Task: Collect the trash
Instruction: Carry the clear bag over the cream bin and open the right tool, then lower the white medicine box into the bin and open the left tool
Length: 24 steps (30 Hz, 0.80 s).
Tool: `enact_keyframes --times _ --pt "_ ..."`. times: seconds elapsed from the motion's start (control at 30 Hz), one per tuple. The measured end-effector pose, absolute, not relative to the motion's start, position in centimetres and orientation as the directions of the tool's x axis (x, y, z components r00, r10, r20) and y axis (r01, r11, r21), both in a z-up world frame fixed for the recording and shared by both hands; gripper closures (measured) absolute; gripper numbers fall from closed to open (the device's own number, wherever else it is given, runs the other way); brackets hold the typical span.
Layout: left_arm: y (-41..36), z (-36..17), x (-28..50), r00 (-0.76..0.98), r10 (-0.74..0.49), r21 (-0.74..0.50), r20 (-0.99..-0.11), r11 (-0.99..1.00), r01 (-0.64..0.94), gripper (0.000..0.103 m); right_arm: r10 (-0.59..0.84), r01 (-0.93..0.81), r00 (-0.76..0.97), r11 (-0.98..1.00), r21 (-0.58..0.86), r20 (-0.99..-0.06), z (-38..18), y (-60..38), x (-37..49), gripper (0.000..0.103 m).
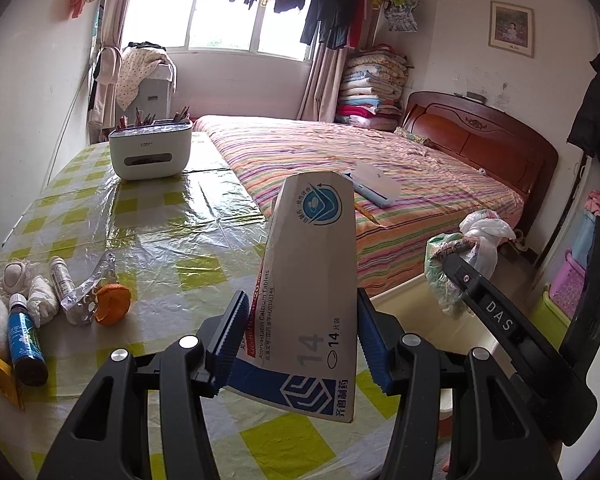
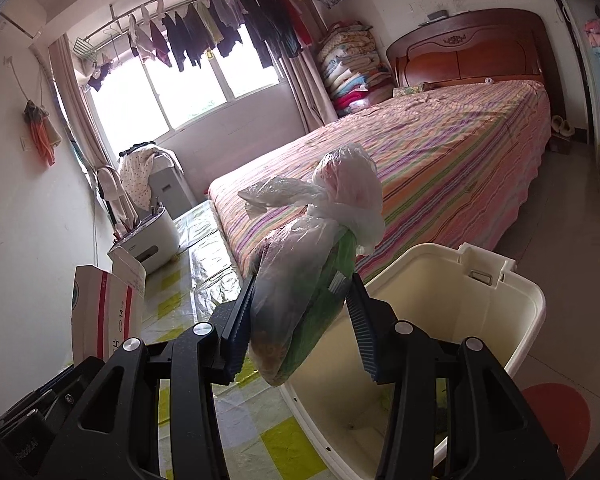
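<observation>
Clamped in the left gripper (image 1: 298, 344), a pill box (image 1: 312, 280); the right gripper (image 2: 300, 328) pinches a tied bag (image 2: 300, 280) above the bin (image 2: 532, 300); bottles and orange peel (image 1: 114, 304) remain on the table (image 1: 172, 216).

A lived-in bedroom in a home is shown. Much of the room is taken up by a bed (image 2: 440, 160) with a striped sheet and a carved wooden headboard (image 1: 484, 136). Folded quilts (image 1: 370, 88) are stacked in the corner beside it. Clothes (image 2: 220, 36) are hung on a rail across the window (image 1: 220, 12), which is flanked by curtains. A framed picture (image 1: 511, 29) is fixed to the wall, and a table (image 1: 168, 216) under a checked plastic cover is set against the bed.
</observation>
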<state>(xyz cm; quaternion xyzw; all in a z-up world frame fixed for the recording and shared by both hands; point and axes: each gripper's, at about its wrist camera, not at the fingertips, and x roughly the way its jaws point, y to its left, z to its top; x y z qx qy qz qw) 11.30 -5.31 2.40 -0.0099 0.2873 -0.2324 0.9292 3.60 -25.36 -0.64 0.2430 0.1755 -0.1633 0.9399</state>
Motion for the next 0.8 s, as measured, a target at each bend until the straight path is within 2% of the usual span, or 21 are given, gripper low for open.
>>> enact_keyframes --times 0.33,0.4,0.47,0.5,0.73,0.8 --pt "-8.7 2.5 11.2 0.693 -0.480 -0.148 -0.537 0.863 0.483 0.051 -0.277 0.470 0.865 0.738 0.484 -0.418 -1.6 -28.8 2.0 0.056" --pt "-9.3 2.3 11.2 0.686 -0.483 -0.147 -0.544 0.860 0.489 0.051 -0.282 0.474 0.868 0.719 0.509 -0.410 -1.8 -29.2 1.6 0.052" --pt "-9.8 2.2 11.3 0.679 -0.490 -0.150 -0.547 0.855 0.497 0.051 -0.288 0.470 0.875 0.700 0.538 -0.389 -1.9 -29.8 1.1 0.050" --pt "-10.1 2.2 11.3 0.676 -0.492 -0.150 -0.548 0.853 0.500 0.051 -0.290 0.465 0.879 0.693 0.551 -0.378 -2.0 -30.1 0.8 0.045" --pt "-11.5 1.6 11.4 0.645 -0.513 -0.158 -0.566 0.836 0.526 0.051 -0.318 0.424 0.905 0.618 0.662 -0.284 -2.5 -31.3 -1.8 0.044" --pt "-11.8 1.6 11.5 0.626 -0.533 -0.179 -0.569 0.824 0.538 0.051 -0.313 0.403 0.913 0.590 0.699 -0.262 -2.9 -32.0 -2.3 0.038"
